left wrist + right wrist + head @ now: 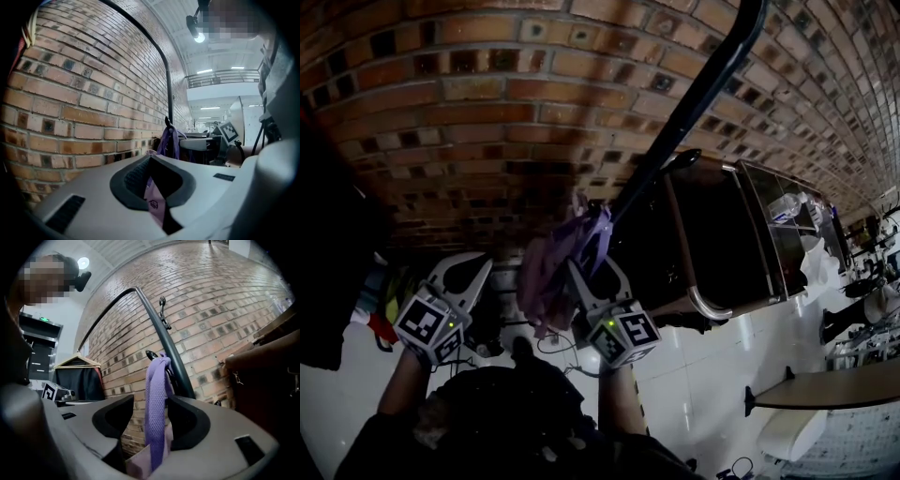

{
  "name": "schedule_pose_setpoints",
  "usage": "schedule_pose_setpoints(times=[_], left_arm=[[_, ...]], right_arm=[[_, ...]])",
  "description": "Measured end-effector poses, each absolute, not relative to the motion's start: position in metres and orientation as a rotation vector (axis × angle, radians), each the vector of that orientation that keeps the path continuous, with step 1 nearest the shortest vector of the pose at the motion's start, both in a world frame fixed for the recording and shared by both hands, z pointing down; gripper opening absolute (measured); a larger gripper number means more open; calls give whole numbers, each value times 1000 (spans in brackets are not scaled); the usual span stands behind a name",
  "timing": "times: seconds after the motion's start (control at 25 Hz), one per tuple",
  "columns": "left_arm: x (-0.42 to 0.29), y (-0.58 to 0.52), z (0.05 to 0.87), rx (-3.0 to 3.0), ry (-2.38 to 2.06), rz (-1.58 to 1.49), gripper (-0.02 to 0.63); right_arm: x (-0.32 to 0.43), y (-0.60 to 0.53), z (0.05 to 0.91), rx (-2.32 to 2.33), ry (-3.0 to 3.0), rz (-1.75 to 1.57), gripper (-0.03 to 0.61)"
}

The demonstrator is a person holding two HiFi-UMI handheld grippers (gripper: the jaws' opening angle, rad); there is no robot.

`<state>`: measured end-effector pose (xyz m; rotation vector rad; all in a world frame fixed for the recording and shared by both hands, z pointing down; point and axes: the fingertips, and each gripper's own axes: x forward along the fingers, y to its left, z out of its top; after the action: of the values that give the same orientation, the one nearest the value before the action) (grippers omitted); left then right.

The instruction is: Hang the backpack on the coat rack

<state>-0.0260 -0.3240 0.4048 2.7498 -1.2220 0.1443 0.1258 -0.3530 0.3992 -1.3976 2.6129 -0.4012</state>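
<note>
Backpack (548,272) — one, purple, coat rack (712,84) — one, black

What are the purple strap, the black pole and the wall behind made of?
The purple strap: woven fabric webbing, its coarse weave shows. The black pole: probably painted metal, smooth with a slight sheen. The wall: brick, matte reddish blocks with mortar joints.

- A big open indoor hall is showing: a brick wall (487,112) is rising over a glossy white floor (703,384).
- A railed balcony (222,75) is overlooking it.
</note>
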Motion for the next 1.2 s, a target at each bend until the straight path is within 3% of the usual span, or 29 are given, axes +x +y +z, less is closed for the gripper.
schedule_pose_setpoints(times=[0.16, 0.28, 0.32, 0.36, 1.2], left_arm=[[-35, -309, 408, 2753, -1211, 132, 31], [-44, -291, 411, 2763, -1189, 131, 31], [-47, -284, 413, 2766, -1183, 132, 31], [-51, -277, 414, 2769, -1178, 135, 31], [-154, -105, 415, 2753, -1165, 107, 31]], right_arm=[[146, -330, 398, -1512, 2537, -364, 221], [158, -310, 391, -1604, 2477, -320, 119], [158, -303, 386, -1616, 2453, -306, 40], [157, -295, 381, -1612, 2427, -289, 5], [22, -108, 378, -1556, 2589, -152, 5]])
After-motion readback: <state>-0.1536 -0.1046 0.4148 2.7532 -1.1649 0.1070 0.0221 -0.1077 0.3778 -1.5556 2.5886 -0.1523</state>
